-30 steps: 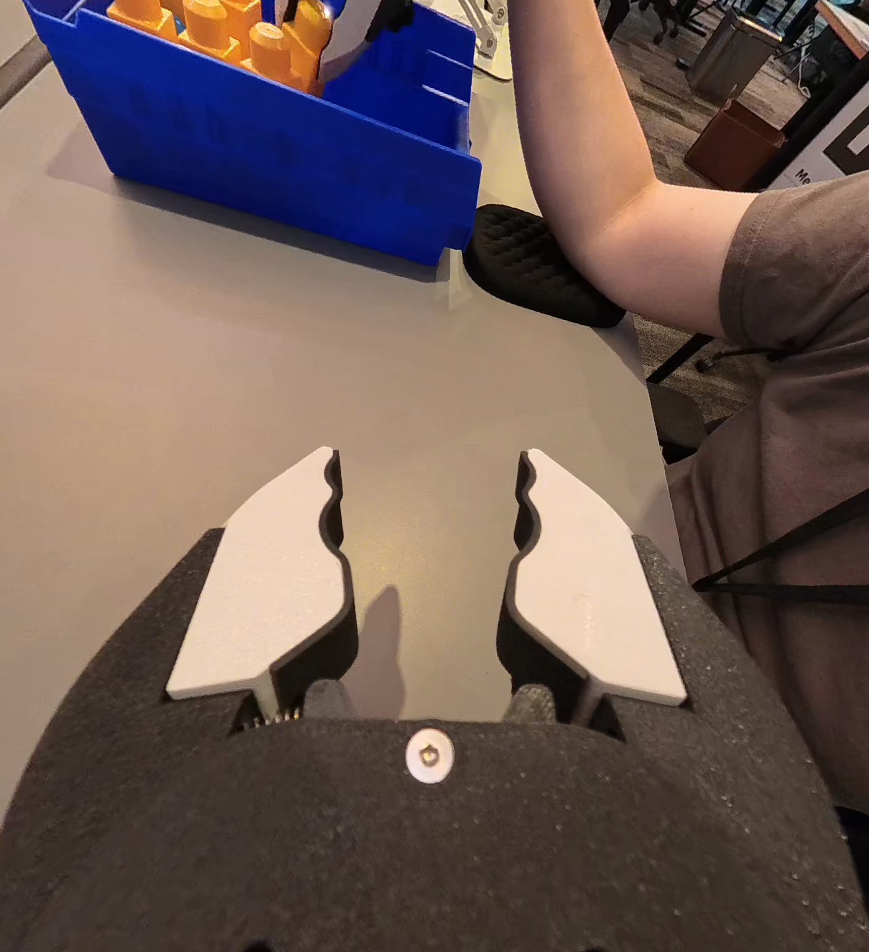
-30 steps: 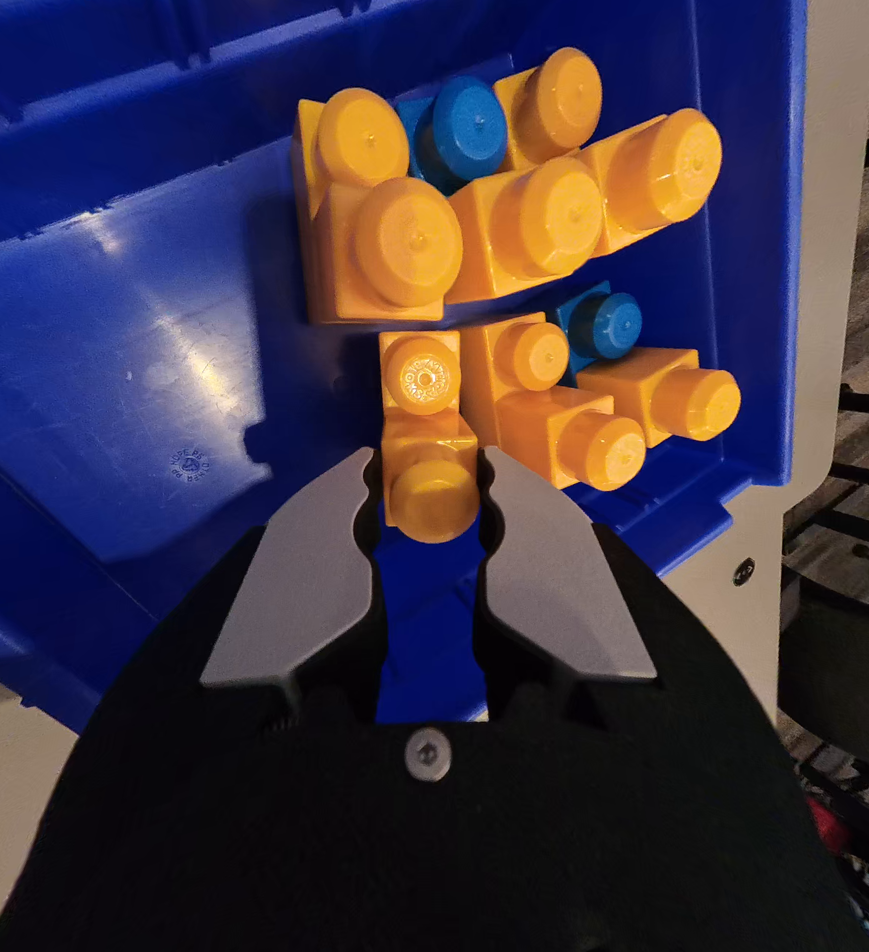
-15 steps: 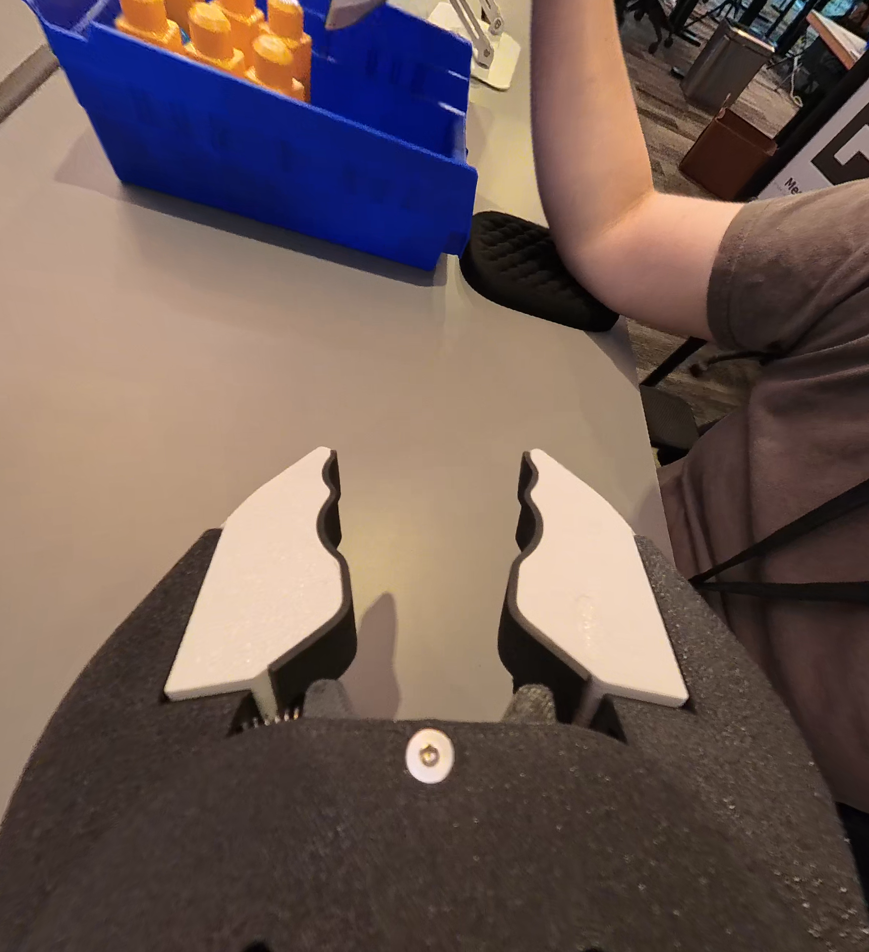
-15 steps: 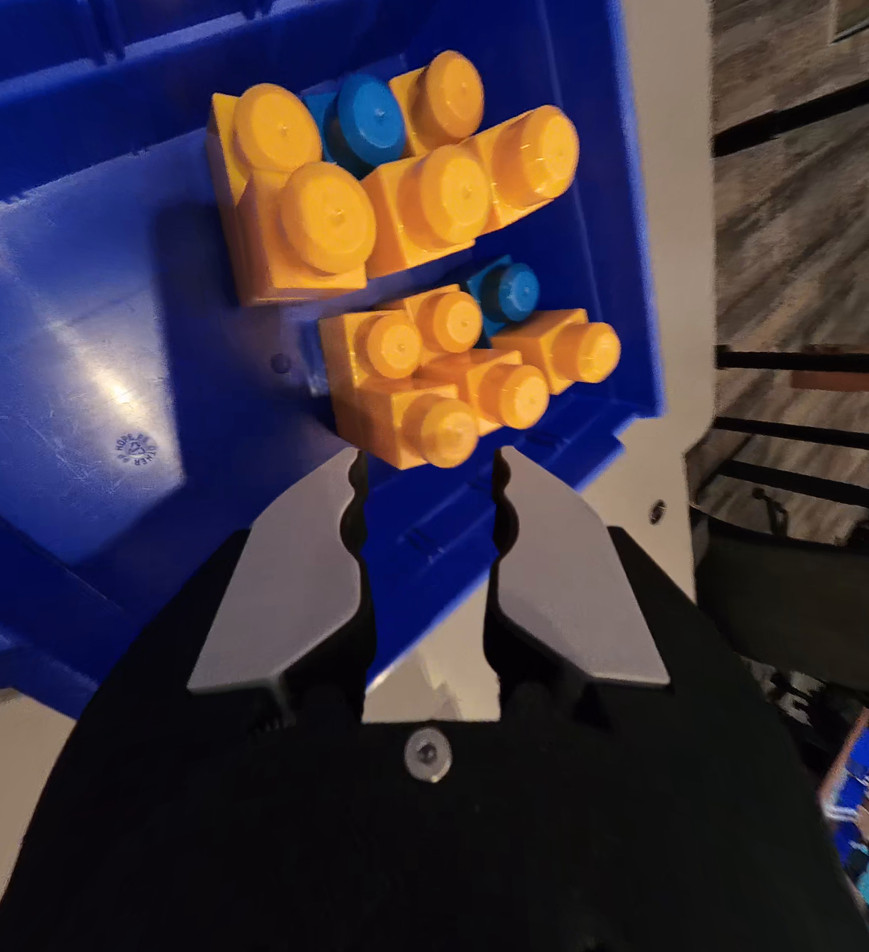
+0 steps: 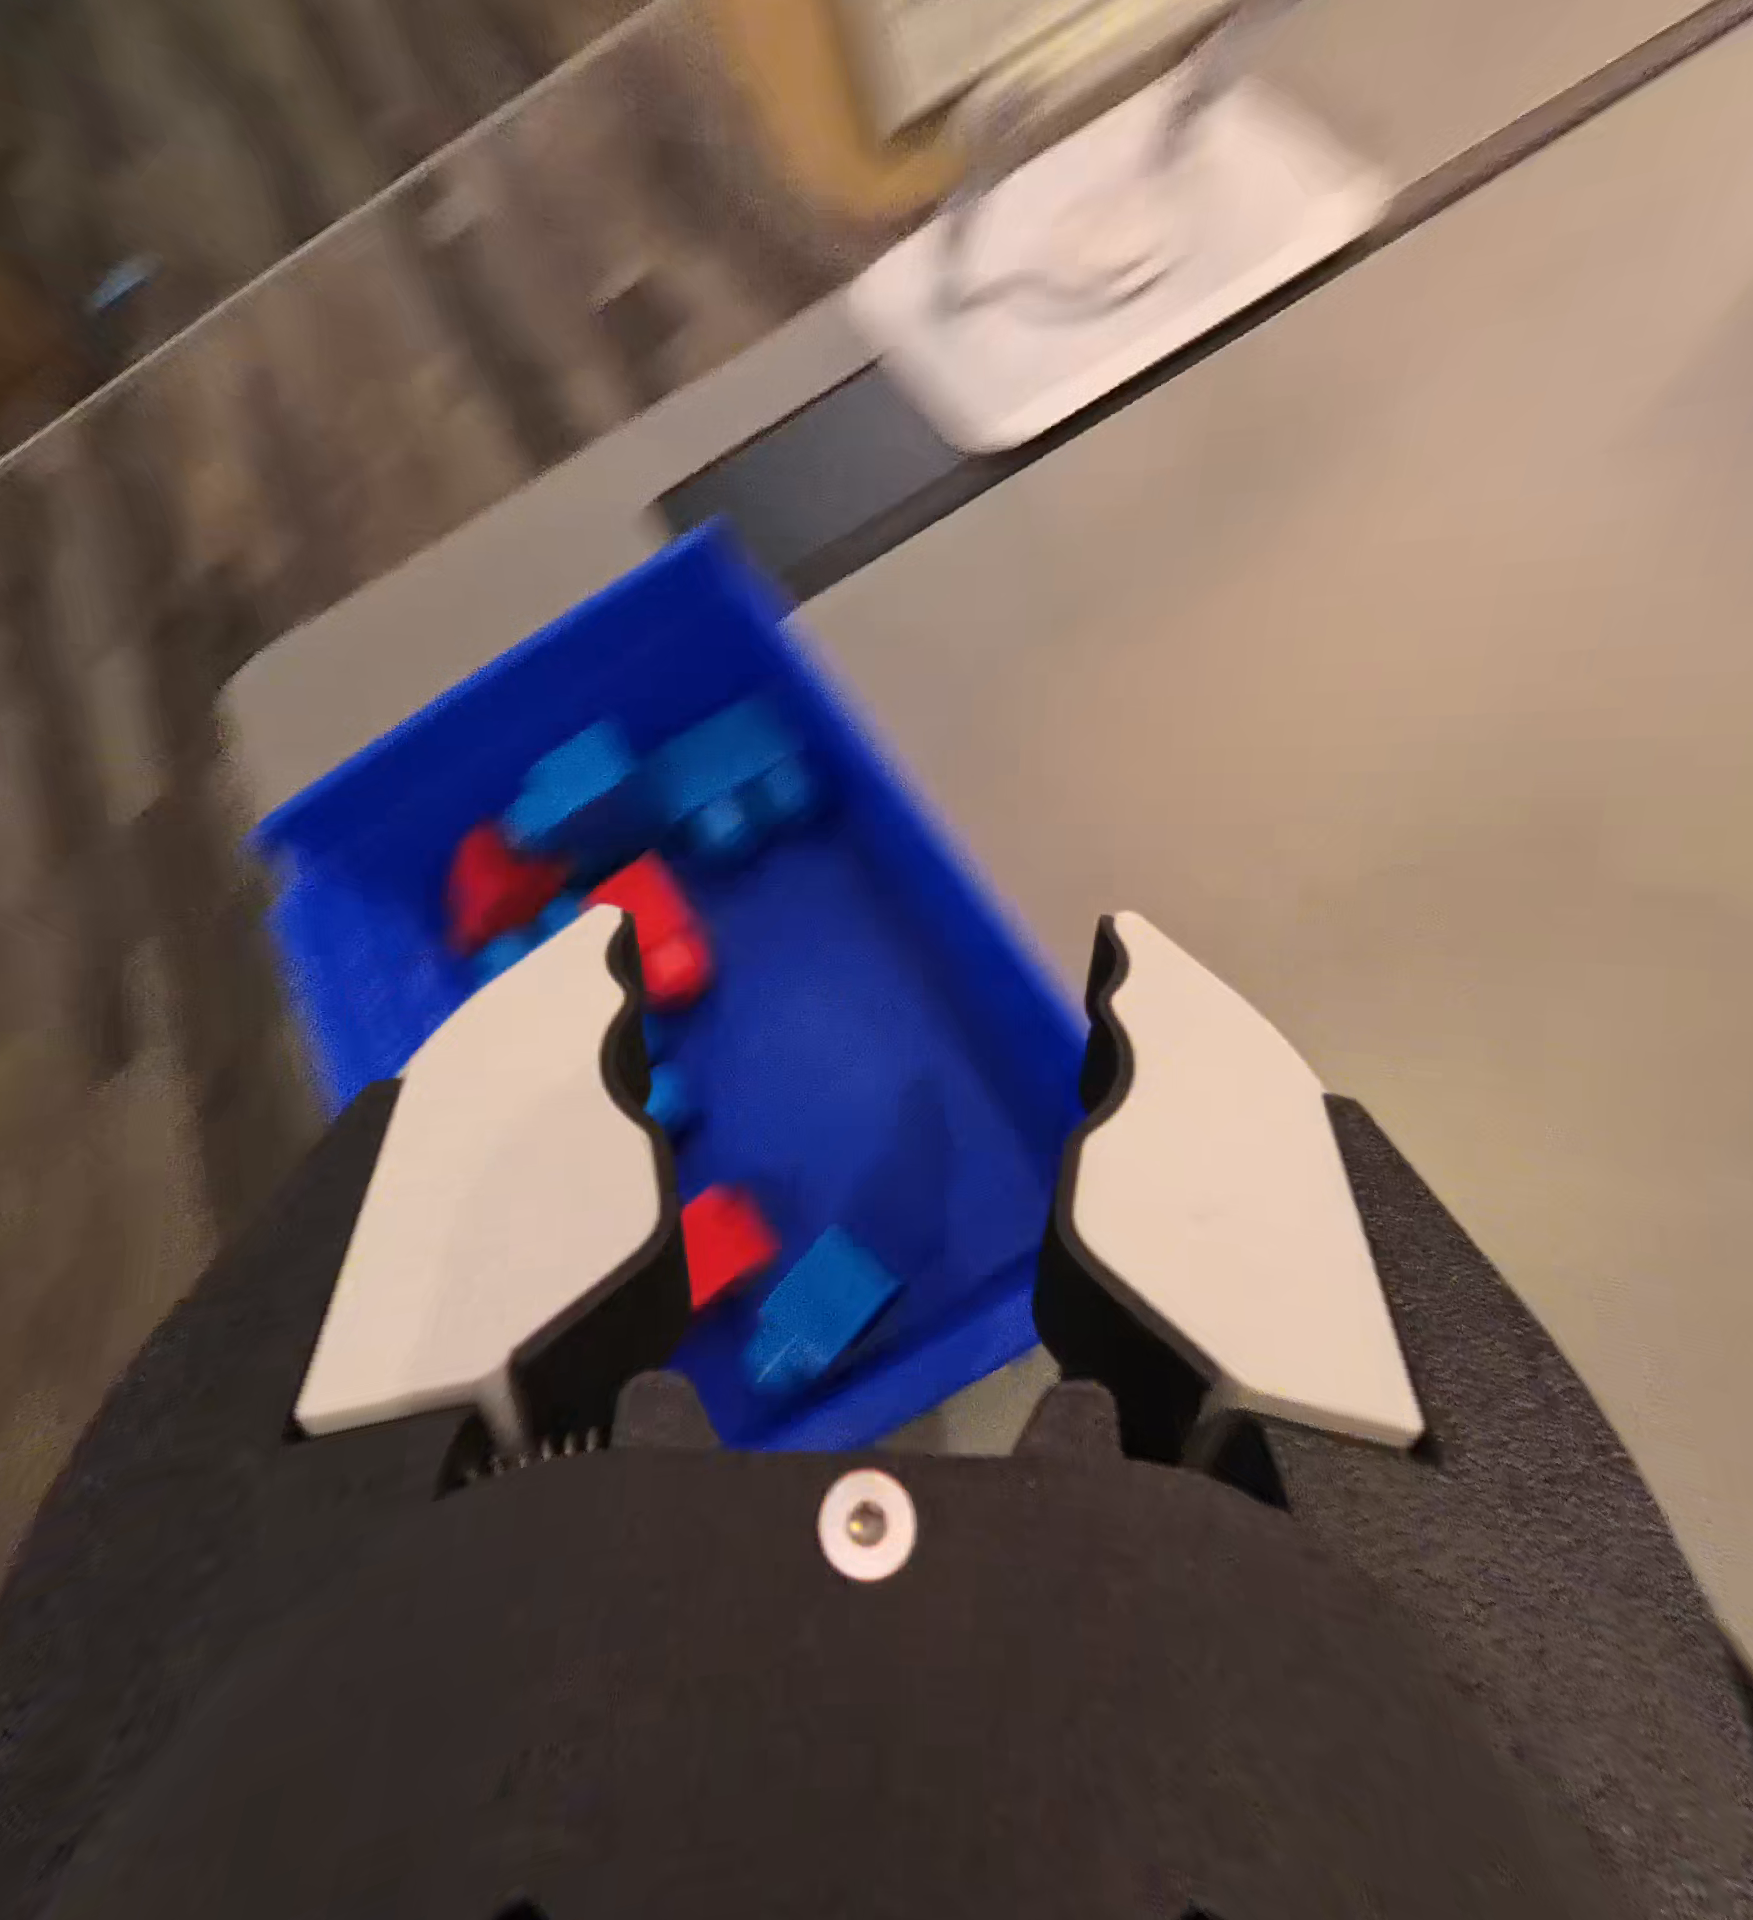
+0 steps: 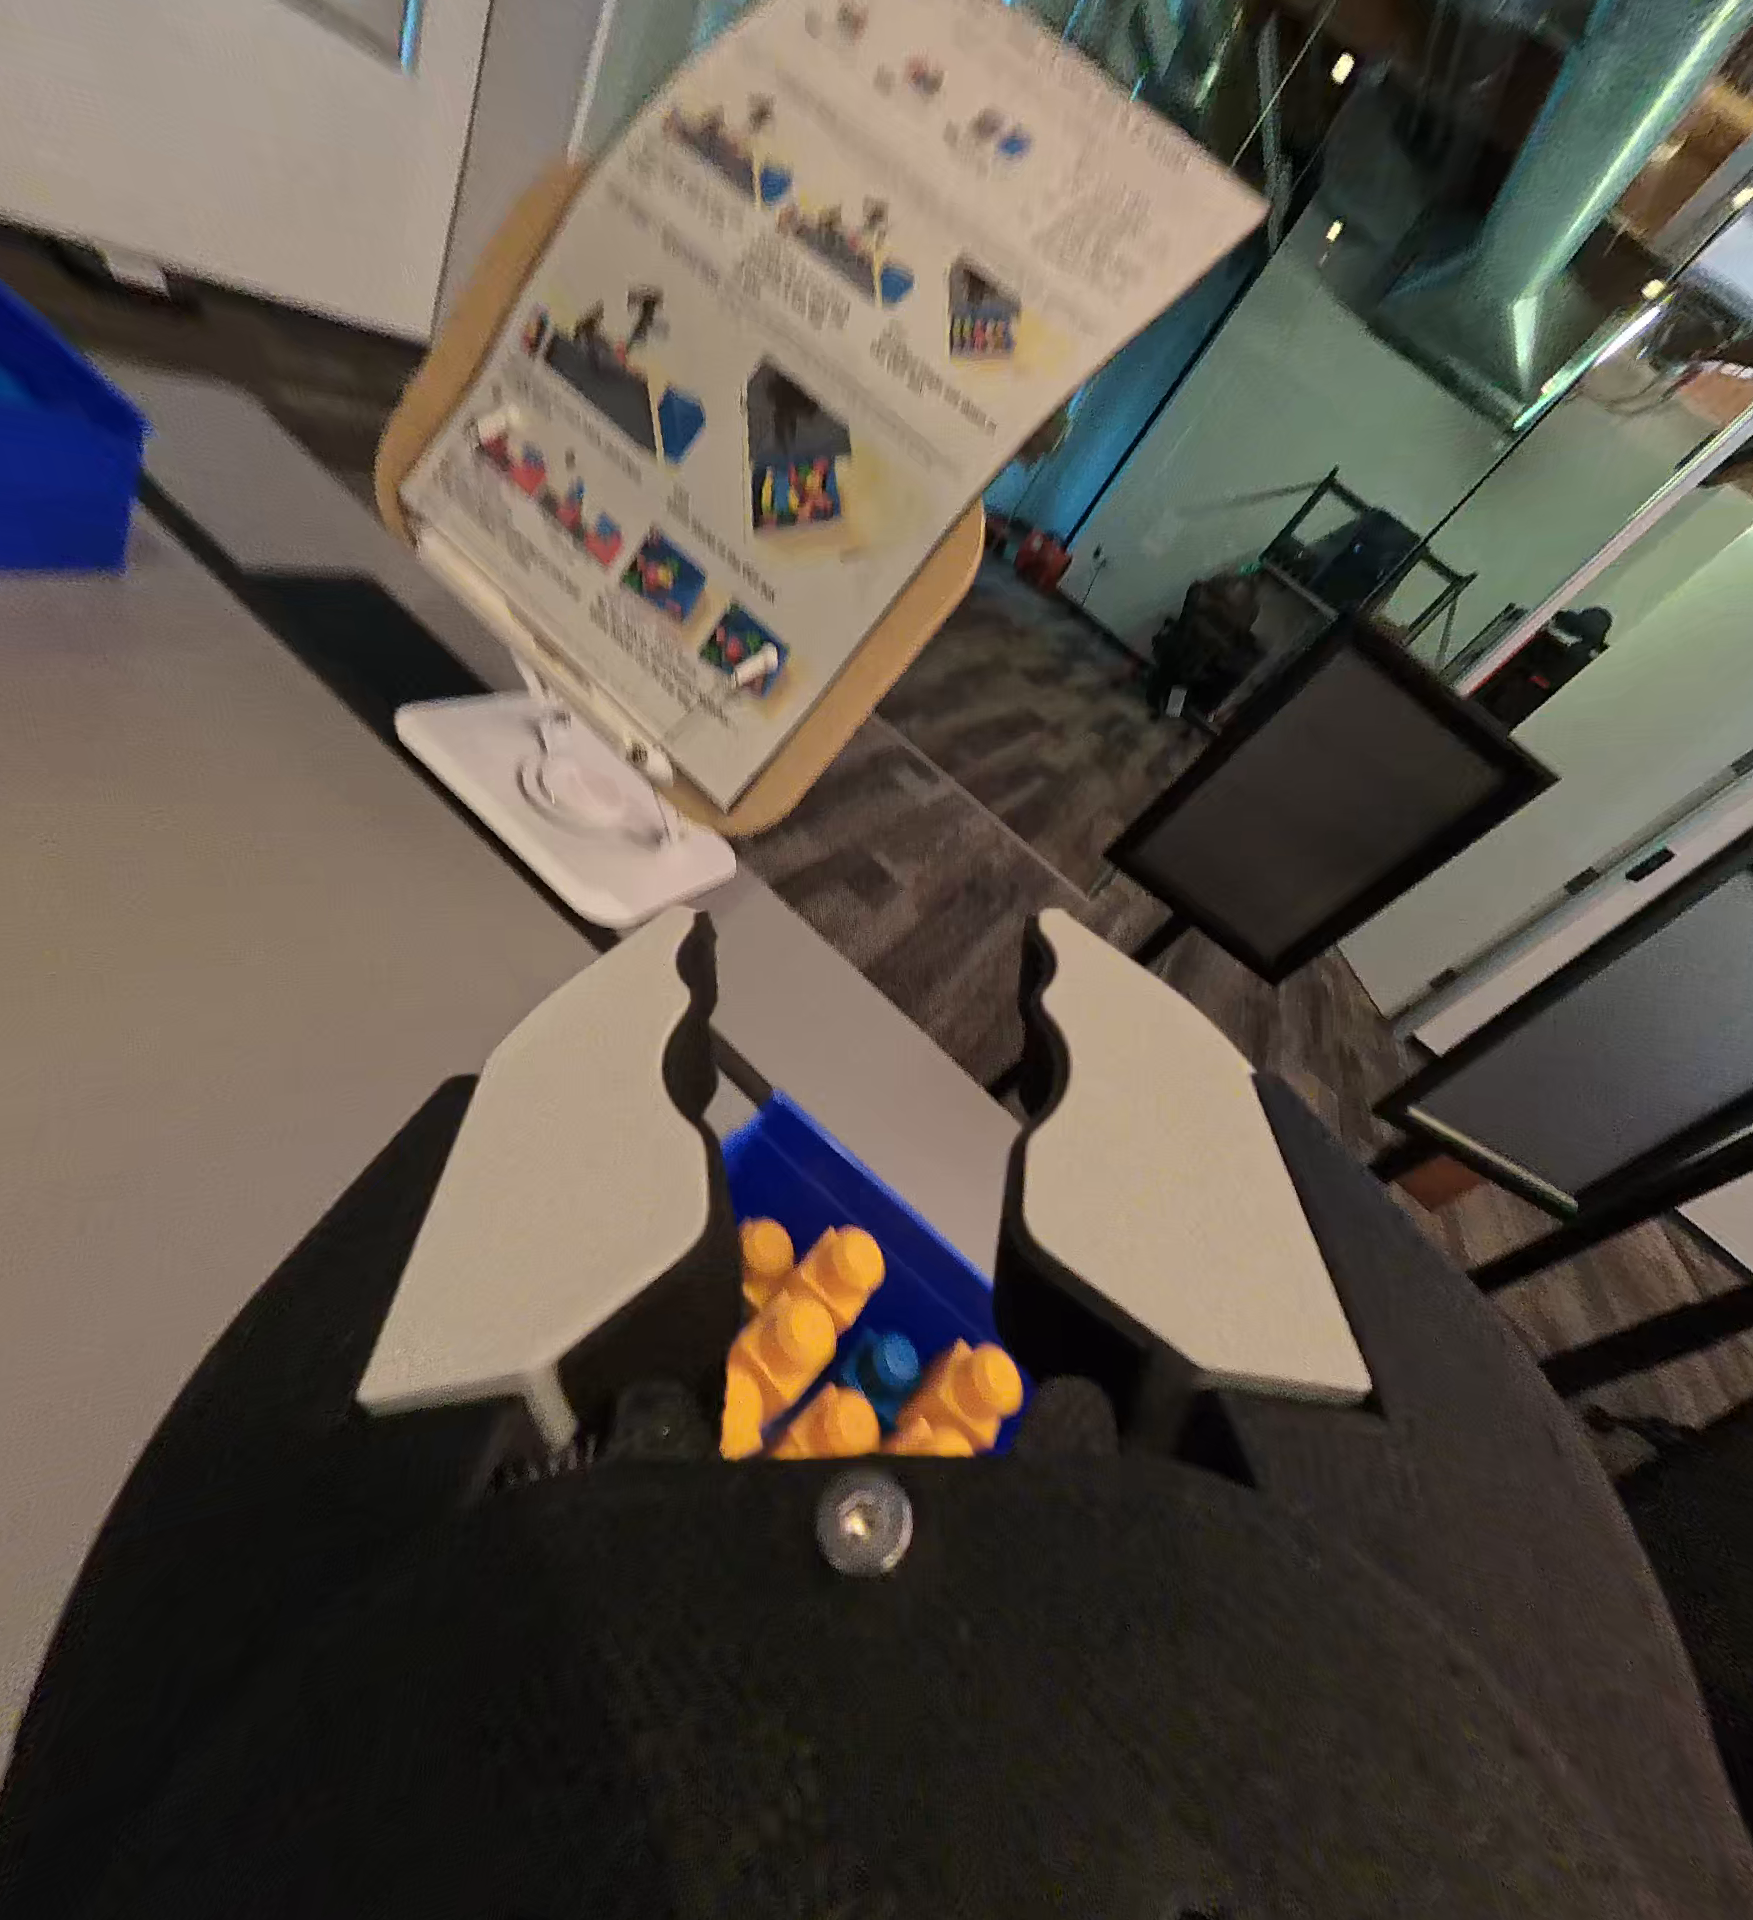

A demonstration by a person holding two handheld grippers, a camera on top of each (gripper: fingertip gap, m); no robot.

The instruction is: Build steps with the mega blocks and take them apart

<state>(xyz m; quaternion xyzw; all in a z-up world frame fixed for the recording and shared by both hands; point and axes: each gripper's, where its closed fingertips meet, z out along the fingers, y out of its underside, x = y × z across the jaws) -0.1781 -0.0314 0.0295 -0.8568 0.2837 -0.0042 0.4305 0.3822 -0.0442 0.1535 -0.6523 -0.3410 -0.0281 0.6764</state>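
No steps stand on the table; blocks lie loose in bins. Left gripper and right gripper both gape empty, so building looks unstarted or already undone.

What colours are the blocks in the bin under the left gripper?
Red and light blue plastic blocks lie in the dark blue plastic bin, clearest in the left wrist view.

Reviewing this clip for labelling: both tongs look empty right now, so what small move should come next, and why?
Probably lower the open left tongs into the blue bin onto one red block. They hold nothing and already point into that bin. The right tongs are open and empty too, above the orange blocks. The view is blurred, so aim is uncertain.
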